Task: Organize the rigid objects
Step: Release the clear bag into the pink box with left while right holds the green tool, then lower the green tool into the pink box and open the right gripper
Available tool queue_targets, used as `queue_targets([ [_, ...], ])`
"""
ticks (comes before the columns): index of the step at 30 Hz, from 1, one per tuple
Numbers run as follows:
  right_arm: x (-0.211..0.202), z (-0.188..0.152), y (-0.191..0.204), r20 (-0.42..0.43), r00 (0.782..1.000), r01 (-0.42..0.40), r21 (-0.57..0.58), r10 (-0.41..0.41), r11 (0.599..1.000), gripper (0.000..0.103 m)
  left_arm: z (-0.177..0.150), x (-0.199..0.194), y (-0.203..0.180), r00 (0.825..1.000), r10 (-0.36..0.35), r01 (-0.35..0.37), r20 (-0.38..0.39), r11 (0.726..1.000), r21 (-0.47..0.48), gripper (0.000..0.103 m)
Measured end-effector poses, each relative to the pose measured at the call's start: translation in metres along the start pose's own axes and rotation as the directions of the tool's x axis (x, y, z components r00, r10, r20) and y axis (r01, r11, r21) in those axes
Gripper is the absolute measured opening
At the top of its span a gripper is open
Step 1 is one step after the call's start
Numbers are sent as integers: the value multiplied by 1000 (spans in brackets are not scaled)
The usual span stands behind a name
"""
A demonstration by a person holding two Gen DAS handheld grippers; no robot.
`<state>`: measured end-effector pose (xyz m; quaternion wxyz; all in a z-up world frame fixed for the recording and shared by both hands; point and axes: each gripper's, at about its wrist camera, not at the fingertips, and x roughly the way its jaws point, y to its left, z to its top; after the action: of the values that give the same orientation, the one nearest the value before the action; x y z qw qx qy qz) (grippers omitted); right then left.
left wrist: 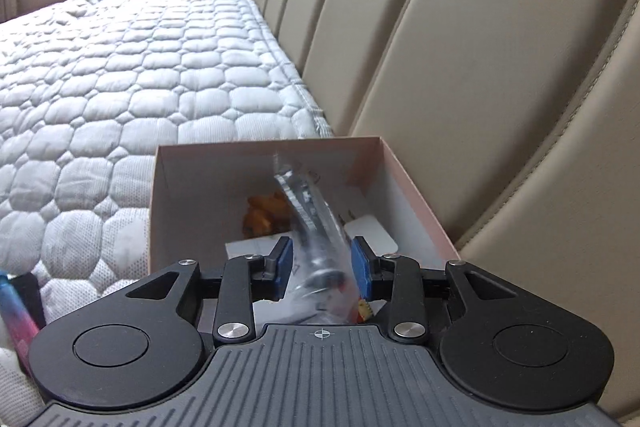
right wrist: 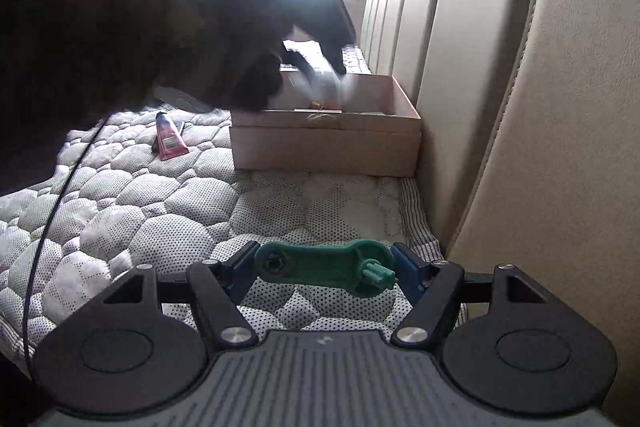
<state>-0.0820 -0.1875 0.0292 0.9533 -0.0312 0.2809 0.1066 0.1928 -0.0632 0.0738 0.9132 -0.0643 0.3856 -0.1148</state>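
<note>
While the left tongs (left wrist: pixel 320 265) pinch a clear crinkly plastic packet (left wrist: pixel 316 223) directly over the open pinkish cardboard box (left wrist: pixel 412 183), release it low, well inside the walls. The right tongs (right wrist: pixel 324 269), near the quilted white mattress (right wrist: pixel 160 211), clamp a green plastic key-shaped tool (right wrist: pixel 320 267); bring it forward to the box.

box (right wrist: pixel 326 147): pink-tan | tool (right wrist: pixel 324 269): green | mattress (left wrist: pixel 100 87): white (hexagon quilting) | tube (right wrist: pixel 170 143): pink
</note>
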Motion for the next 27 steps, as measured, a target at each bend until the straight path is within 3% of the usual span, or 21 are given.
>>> queue_targets([
  [8,6,-2,2,-17,1000,3,-6,-3,1000,71,-19,-34,12,999,-37,36,36,999,19,35],
  [14,9,-2,6,-30,999,13,-21,-14,1000,71,-63,-72,28,995,-93,93,22,995,21,35],
  [19,12,4,11,-36,999,34,-45,-36,998,71,-94,-110,43,990,-109,106,93,993,47,35],
  [23,17,14,16,-40,998,42,-57,-44,997,71,-103,-132,65,986,-95,90,140,995,40,35],
  [27,23,31,20,-47,998,33,-56,-35,998,71,-116,-139,92,992,-62,63,109,998,-10,35],
])
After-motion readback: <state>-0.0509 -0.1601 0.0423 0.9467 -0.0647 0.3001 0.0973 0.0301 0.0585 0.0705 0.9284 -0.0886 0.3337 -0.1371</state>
